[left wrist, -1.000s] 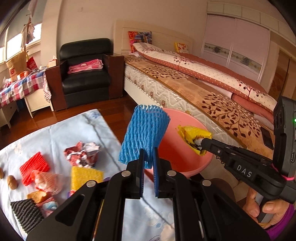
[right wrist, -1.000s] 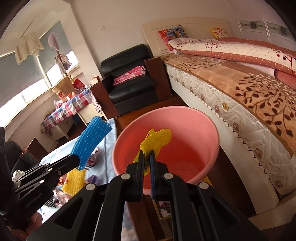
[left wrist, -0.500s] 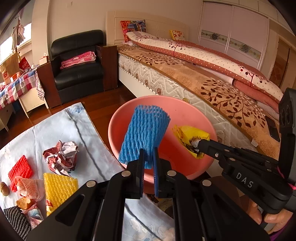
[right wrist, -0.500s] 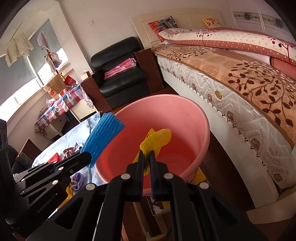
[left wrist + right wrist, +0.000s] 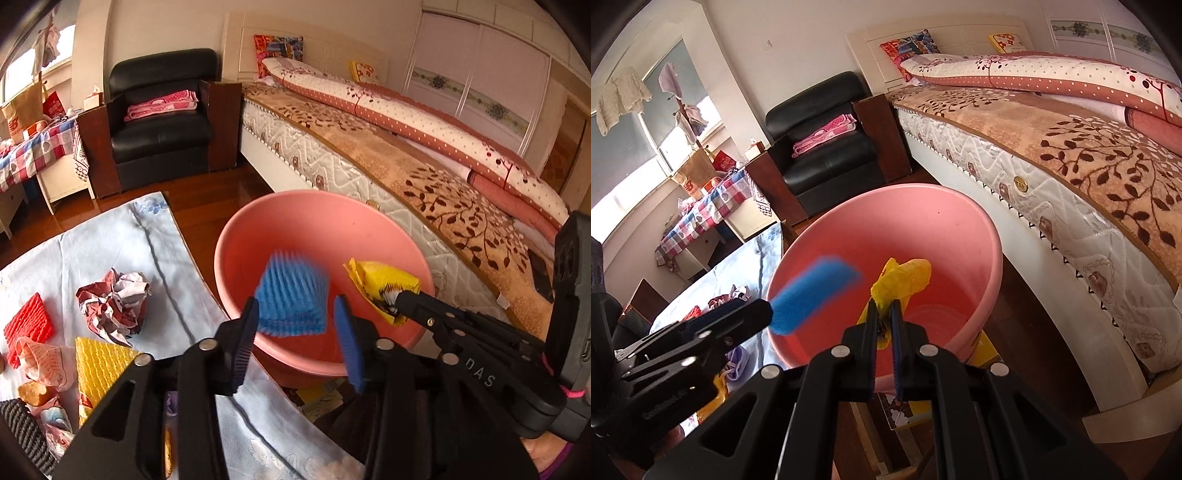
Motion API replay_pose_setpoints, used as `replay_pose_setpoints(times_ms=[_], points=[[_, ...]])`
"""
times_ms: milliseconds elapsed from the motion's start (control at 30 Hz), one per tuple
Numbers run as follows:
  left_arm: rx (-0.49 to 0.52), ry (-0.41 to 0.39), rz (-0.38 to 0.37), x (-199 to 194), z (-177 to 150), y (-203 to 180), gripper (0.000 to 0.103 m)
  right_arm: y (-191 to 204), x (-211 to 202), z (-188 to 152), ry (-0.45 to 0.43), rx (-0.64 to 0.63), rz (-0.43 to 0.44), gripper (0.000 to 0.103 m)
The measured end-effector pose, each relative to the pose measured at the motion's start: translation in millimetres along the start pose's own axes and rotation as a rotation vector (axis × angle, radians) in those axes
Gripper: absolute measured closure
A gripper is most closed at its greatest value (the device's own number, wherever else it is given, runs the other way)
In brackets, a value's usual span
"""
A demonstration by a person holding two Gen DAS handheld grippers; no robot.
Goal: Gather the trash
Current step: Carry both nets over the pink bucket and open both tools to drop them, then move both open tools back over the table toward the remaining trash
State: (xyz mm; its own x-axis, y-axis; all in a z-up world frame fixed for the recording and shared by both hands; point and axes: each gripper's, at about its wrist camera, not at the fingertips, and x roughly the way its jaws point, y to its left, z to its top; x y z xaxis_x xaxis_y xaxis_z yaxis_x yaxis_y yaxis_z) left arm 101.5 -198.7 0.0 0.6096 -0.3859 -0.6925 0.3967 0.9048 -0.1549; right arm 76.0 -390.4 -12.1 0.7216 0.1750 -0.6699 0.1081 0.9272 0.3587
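A pink basin (image 5: 295, 195) stands on the floor between the table and the bed. My left gripper (image 5: 295, 306) hangs over its near rim with its jaws opening. The blue foam net (image 5: 291, 295) is blurred, loose between the spread pads and falling into the basin. In the right wrist view the blue foam net (image 5: 816, 288) sits just off the left gripper (image 5: 753, 314). My right gripper (image 5: 884, 310) is over the basin (image 5: 886, 190), still shut on a yellow wrapper (image 5: 905, 277), its jaws just starting to part. The left wrist view shows that wrapper (image 5: 384, 284) too.
The table with a pale blue cloth (image 5: 110, 236) holds crumpled paper (image 5: 114, 302), a red foam net (image 5: 27, 325), a yellow foam net (image 5: 99, 365) and a black one (image 5: 22, 432). A bed (image 5: 406, 166) runs along the right. A black armchair (image 5: 159, 122) stands behind.
My left jaws have sprung apart and the blue foam net has slipped down out of them. Both grippers came lower and closer over the basin. The right still holds the wrapper.
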Motion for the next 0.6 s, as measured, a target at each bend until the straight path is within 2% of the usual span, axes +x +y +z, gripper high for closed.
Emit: replay_pose_setpoints(times_ms=[133,200,600], points=[[-0.001,-0.007,0.000,-3,1,0,0.059,-2,1,-1,0.000,0.010,-0.007,0.084],[0.003,-0.011,0.006,-4,0,-1,0.059,-2,0,0,-0.004,0.014,-0.009,0.072],[-0.010,-0.050,0.026,-24,-1,3,0.059,14,-14,-1,-0.032,-0.025,0.008,0.071]])
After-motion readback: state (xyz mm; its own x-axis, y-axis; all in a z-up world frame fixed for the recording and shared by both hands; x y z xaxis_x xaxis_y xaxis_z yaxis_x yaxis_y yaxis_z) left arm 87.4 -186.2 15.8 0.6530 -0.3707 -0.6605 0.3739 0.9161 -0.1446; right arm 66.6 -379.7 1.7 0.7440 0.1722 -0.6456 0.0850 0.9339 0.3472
